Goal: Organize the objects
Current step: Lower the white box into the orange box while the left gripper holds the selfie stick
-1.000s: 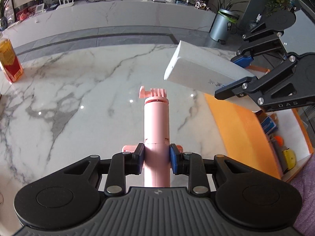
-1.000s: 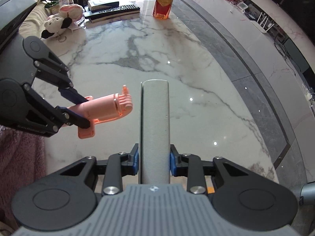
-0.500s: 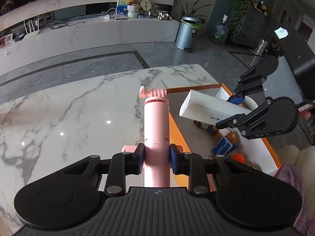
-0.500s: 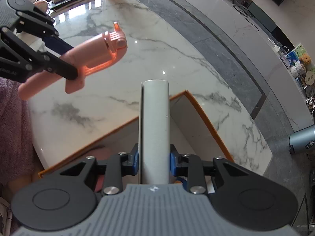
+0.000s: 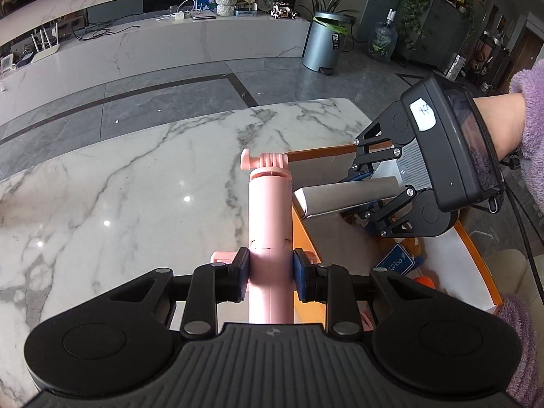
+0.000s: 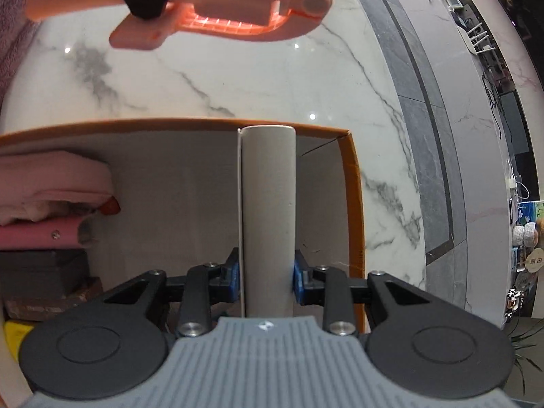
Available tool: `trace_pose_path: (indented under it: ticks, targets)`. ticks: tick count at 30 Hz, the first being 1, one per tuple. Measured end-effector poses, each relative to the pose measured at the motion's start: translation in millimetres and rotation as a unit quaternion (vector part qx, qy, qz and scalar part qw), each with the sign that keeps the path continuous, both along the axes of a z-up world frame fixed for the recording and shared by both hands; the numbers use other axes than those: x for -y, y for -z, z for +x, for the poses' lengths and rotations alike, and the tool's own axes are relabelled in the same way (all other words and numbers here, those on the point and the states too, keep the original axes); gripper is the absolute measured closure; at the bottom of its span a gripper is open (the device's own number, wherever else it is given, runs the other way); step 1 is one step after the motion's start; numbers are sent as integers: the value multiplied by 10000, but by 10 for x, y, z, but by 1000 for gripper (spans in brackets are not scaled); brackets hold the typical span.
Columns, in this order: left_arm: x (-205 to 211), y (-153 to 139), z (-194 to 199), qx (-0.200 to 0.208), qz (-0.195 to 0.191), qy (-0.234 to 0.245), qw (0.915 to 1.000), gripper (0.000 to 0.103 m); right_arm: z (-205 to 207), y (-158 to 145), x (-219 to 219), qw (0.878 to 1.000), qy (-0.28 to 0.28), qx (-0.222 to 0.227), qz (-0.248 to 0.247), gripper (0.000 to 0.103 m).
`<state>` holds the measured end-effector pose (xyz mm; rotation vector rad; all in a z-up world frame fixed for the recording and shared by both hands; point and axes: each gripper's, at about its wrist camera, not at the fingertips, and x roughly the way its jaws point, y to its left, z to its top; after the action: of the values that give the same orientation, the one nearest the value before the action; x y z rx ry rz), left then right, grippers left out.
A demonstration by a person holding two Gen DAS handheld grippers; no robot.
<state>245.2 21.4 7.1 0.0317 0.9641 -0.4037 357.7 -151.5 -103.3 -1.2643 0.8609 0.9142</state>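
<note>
My left gripper (image 5: 270, 277) is shut on a pink selfie stick (image 5: 270, 210), held above the marble table beside the orange box (image 5: 306, 231). In the right wrist view the same pink stick (image 6: 234, 3) hangs at the top, over the table. My right gripper (image 6: 267, 275) is shut on a white-grey flat box (image 6: 268, 217), which points down into the orange box (image 6: 353, 204). From the left wrist view the right gripper (image 5: 370, 197) and its white box (image 5: 343, 199) sit over the orange box's near corner.
Inside the orange box lie a folded pink cloth (image 6: 51, 187), a pink case (image 6: 37, 236), a dark box (image 6: 40, 272), a blue card box (image 5: 394, 261) and something yellow (image 6: 13, 335). A purple sleeve (image 5: 530, 119) shows at the right. The marble table (image 5: 119, 204) spreads to the left.
Both grippers have swung from over the table toward the orange box. The right gripper has sunk and rolled, so its white box now points into the orange box. Both grips are unchanged.
</note>
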Motion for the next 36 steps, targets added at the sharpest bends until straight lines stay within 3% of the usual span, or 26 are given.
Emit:
trace_pose_path:
  ticks: [4,8,12,16,20,22,25,27,31,36]
  targets:
    - [13,23,65,-4,-27,22,10000,72,30,213,9,9989,-339,221,-217,72]
    - [30,25,97,5,-63,38,10000,72,114,347,25,9993,-298,33,-214,72]
    - [44,34,106,-12,-38,76,10000,72,167,302,75,9988,-172,-450,115,71]
    - [55,36,112,-42,-32,59,10000,72,248,299,96,9986,-40,-506,149,71]
    - [78,8,100,-37,-28,85,10000,72,273,196,128,9984,50,-500,263,60]
    - [94,-8,97,-12,-35,95,9999,72,285,145,161,9985,116,-462,275,60]
    - [123,-51,87,43,-62,120,9999,72,329,78,233,9983,306,-346,350,61]
    - [150,-80,79,79,-65,136,9999,72,384,68,268,9974,550,-245,399,70]
    - [200,-126,83,128,-49,146,9998,72,455,40,303,9937,899,-111,662,73]
    - [279,-189,98,199,-62,208,9996,72,577,26,358,9793,1620,-290,1175,72]
